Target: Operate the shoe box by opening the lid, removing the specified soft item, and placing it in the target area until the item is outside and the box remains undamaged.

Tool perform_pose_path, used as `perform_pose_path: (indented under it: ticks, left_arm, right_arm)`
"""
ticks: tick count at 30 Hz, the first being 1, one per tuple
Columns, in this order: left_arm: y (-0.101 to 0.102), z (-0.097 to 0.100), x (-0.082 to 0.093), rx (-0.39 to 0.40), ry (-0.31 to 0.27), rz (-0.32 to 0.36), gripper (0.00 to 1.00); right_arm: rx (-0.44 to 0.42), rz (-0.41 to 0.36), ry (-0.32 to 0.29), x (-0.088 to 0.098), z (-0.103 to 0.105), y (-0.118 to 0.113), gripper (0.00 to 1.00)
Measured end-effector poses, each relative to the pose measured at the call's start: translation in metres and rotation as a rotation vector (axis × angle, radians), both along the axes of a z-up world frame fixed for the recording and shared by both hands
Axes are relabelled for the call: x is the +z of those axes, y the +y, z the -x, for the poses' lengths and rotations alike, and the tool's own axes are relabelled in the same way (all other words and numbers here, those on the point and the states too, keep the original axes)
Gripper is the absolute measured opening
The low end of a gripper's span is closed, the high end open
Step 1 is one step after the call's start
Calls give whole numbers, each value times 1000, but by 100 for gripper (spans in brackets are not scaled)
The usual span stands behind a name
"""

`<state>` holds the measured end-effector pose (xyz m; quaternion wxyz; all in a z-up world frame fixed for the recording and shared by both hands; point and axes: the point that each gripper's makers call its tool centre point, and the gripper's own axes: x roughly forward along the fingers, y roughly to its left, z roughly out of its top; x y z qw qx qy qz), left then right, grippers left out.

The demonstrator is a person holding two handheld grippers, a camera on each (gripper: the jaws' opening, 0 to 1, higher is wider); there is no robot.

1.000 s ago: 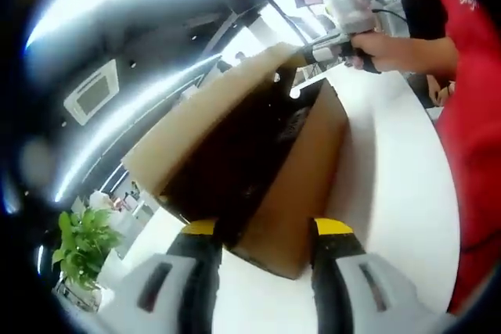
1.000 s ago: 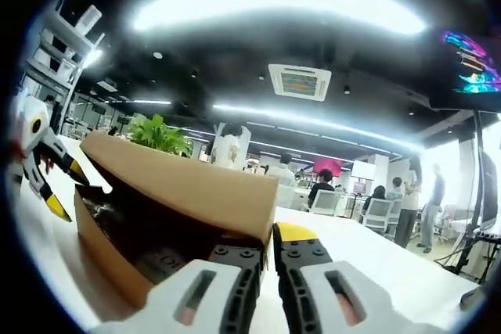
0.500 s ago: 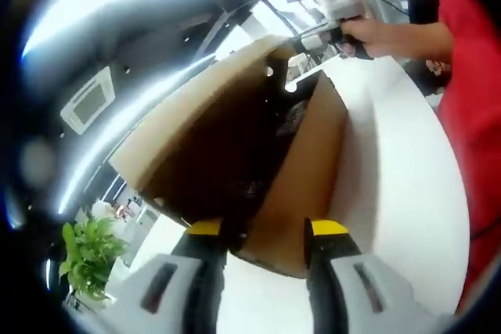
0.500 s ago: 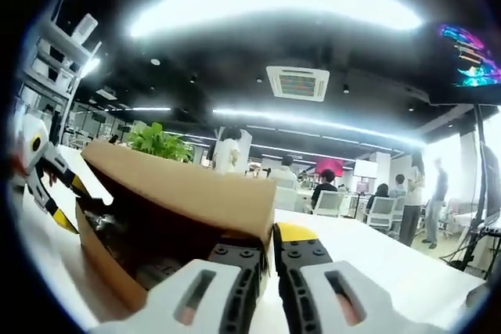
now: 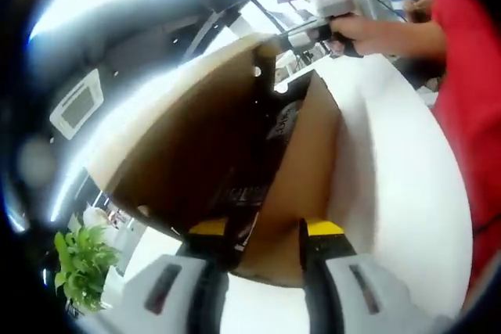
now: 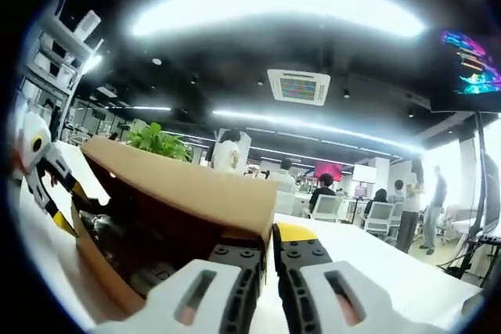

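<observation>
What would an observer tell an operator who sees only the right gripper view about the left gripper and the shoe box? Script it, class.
Operator: Is the left gripper open?
Observer: Yes, open, with the near end of the shoe box between its jaws.
Operator: Who holds the right gripper?
Observer: A hand, beside a red garment, holds it at the far corner of the raised lid.

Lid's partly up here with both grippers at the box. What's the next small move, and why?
Probably keep raising the lid a little further. The right gripper is shut on its edge, the left gripper straddles the shoe box end wall, and the dark contents sit under a narrow opening.
</observation>
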<state>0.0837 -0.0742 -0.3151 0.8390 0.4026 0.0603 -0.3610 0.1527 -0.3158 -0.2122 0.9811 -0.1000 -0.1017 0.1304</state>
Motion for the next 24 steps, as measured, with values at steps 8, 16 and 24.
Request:
perform_pose_path:
  ticks: [8,16,24]
  left_arm:
    - [-3,2,-8,-64,52,-88,28]
    - [-3,2,-10,-88,81,-109,26]
    - [-6,4,-10,-119,36,-105,26]
  right_arm:
    - [10,3,3,1,2,2,3]
    - [14,11,6,1,-3,1,3]
    - [7,16,-5,-2,1,2,2]
